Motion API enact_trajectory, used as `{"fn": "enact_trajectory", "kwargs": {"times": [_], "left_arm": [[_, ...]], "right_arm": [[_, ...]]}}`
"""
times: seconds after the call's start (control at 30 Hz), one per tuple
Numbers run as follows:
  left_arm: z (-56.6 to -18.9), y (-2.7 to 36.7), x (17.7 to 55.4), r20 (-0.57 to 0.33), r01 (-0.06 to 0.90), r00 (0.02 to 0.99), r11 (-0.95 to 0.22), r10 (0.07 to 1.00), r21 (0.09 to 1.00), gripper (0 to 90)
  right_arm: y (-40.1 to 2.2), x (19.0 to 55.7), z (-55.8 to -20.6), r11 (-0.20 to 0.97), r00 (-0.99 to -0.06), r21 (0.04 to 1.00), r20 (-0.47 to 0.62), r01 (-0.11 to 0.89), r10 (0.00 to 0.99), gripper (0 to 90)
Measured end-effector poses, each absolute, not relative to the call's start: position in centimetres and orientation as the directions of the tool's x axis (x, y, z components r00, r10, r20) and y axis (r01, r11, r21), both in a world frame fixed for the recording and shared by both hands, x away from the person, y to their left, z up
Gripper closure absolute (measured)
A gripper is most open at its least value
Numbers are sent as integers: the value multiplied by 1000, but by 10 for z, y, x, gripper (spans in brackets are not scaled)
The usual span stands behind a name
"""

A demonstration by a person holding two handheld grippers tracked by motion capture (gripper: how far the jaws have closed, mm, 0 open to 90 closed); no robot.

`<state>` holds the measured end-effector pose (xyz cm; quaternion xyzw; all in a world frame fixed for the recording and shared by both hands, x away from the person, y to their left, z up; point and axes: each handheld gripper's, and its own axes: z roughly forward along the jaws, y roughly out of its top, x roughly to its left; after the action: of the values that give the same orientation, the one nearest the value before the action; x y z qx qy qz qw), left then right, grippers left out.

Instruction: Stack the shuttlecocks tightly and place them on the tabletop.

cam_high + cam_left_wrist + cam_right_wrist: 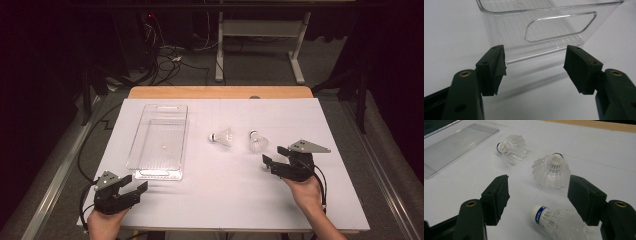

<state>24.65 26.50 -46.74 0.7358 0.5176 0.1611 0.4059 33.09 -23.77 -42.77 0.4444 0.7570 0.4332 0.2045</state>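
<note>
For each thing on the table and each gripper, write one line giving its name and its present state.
Clear bin: upright on the table, nothing in it.
Left shuttlecock: lying on its side.
Middle shuttlecock: lying tilted on its feathers, cork raised.
Near shuttlecock: lying on its side between the right gripper's jaws, not pinched.
Left gripper: open, facing the bin.
Right gripper: open.

Nearest shuttlecock (pixel 554 222) cut off by bottom edge of right gripper view, skirt end blurred, partly behind the right-hand jaw. Hidden under right tool (pixel 281 161) in high view. Blue band lettering too small to read, possibly "PEAK". Clear tray (pixel 549 30) cropped at top edge of left gripper view, far end out of frame. Tray (pixel 456 145) cropped at left edge in right gripper view.
</note>
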Motion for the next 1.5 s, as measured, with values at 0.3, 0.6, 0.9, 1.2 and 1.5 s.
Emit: {"fn": "enact_trajectory", "kwargs": {"times": [0.3,0.6,0.9,1.2,1.5], "left_arm": [[-467,265,247,-185,631,417,-137,890,764,342],[-467,265,246,-185,630,420,-139,888,764,342],[-467,265,247,-185,631,424,-143,886,763,342],[-467,264,247,-186,630,427,-143,885,764,341],[-467,264,247,-184,628,429,-146,884,764,340]], "right_arm": [[-230,340,-425,235,-520,831,75,505,851,351],[-226,346,-426,241,-518,819,79,521,852,354],[-219,350,-426,251,-522,806,82,536,849,360],[-212,358,-427,268,-520,785,80,558,851,364],[-207,365,-429,279,-505,759,75,588,860,368]]}}
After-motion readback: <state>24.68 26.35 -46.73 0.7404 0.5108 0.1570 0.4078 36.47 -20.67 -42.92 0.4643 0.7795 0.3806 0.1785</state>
